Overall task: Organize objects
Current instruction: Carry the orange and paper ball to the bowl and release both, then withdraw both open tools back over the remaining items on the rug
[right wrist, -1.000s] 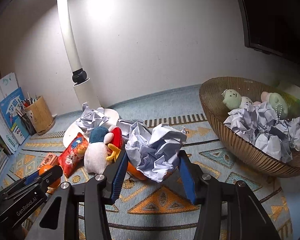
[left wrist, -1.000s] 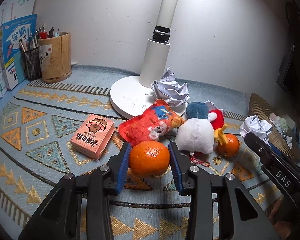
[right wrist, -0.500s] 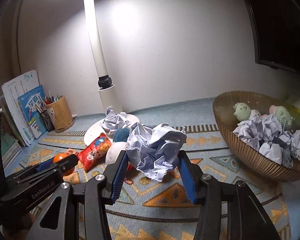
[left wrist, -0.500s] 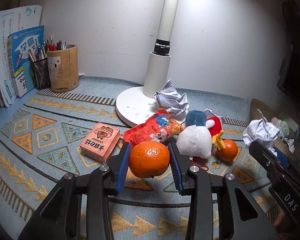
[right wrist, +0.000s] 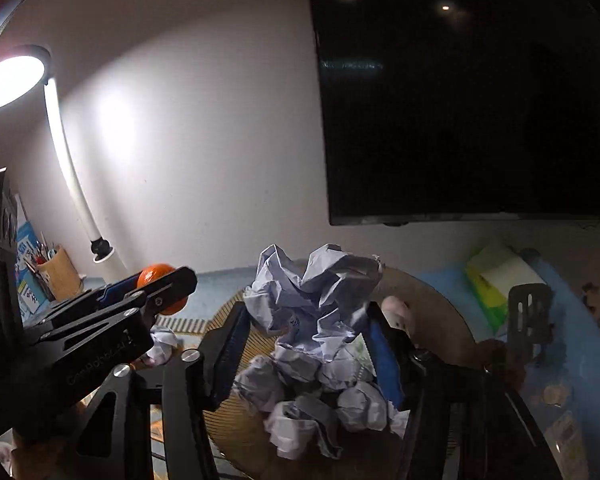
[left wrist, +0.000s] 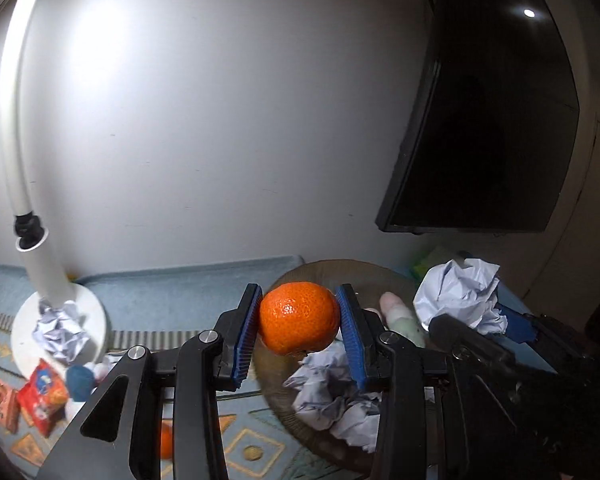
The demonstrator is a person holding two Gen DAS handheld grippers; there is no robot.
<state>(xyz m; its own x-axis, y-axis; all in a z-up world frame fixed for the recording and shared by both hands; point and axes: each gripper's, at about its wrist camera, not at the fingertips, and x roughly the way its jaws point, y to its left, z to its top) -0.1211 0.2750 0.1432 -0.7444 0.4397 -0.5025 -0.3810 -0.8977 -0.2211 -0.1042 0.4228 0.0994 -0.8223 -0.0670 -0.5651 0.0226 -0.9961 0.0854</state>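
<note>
With both sets of fingers clamped, left gripper on the round orange mandarin and right gripper on the crumpled white paper ball, a release here could roll the fruit off the paper heap and over the woven brown basket's rim.

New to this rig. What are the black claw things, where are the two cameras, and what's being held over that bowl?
No robot here: a person carries a handheld two-finger gripper in each hand, and each has a fisheye camera looking forward along its fingers. So each picture shows its own gripper at the bottom.

In the left wrist view, the left gripper is shut on an orange. In the right wrist view, the right gripper is shut on a crumpled paper ball. Each gripper also shows at the edge of the other's view.

Both hang over a brown ribbed bowl that already holds paper balls. Back on the patterned mat are a white lamp, a red snack bag and another orange.
</note>
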